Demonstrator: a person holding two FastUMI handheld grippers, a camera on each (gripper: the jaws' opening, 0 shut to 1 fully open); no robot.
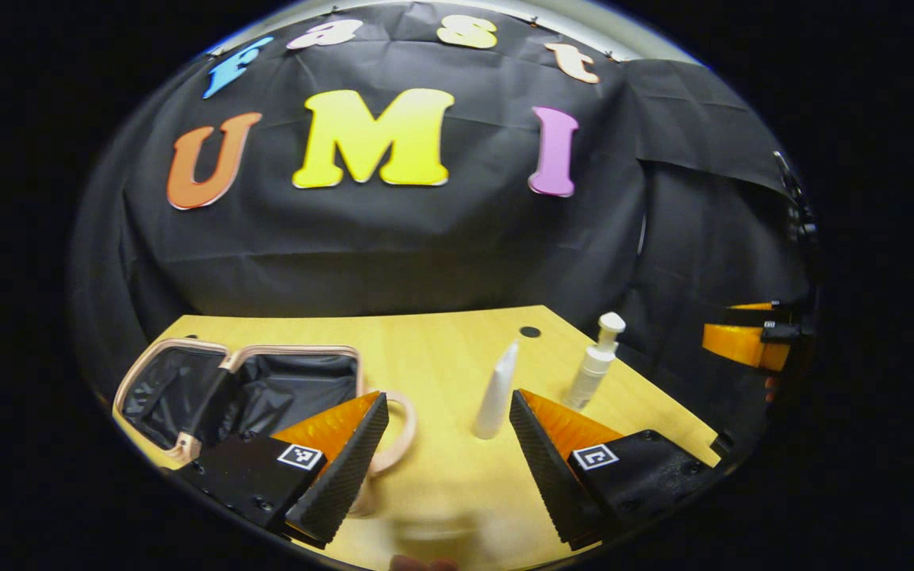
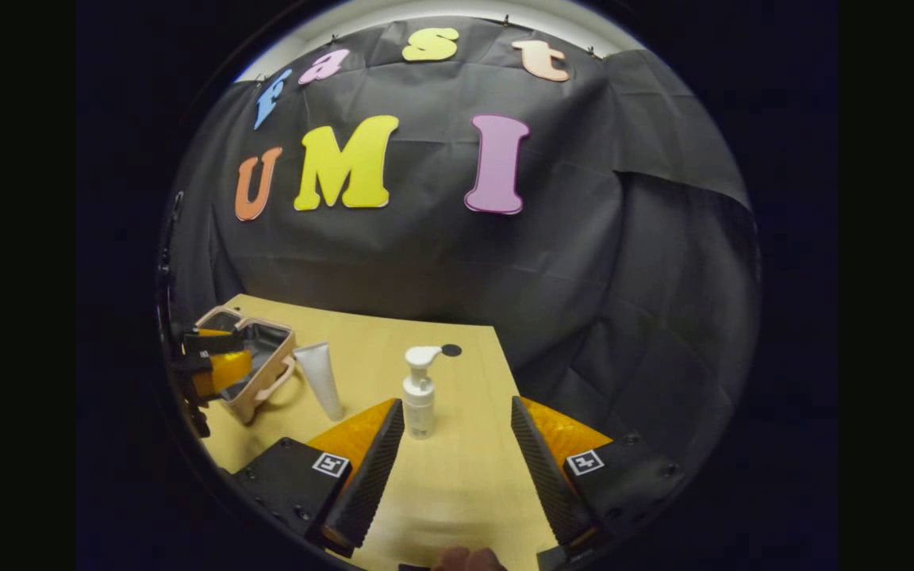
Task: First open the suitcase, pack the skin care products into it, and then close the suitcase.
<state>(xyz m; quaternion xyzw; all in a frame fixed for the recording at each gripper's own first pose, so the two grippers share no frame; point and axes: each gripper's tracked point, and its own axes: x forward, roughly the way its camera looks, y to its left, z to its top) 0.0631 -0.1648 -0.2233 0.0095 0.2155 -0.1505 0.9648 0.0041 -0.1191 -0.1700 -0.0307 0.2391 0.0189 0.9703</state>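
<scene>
Left gripper [image 1: 449, 452] fingers apart, empty, facing tube [image 1: 497, 392]; right gripper [image 2: 457, 456] fingers apart near pump bottle [image 2: 419, 392]; suitcase [image 1: 187, 381] open on table [image 1: 425, 341], ready for packing.

We can read no words, brands or numbers on the table's things. The tube [image 1: 497, 396] and the pump bottle [image 1: 596, 361] turn faces towards us too small and pale to make out any label.

The only signs we find are small square black-and-white coded patterns, not legible as text. In the left gripper view, the left gripper [image 1: 449, 400] carries one marker [image 1: 301, 456] at seven o'clock and another marker [image 1: 593, 457] at five o'clock. In the right gripper view, the right gripper [image 2: 457, 404] carries a marker [image 2: 330, 465] at seven o'clock and a marker [image 2: 585, 462] at five o'clock.
</scene>
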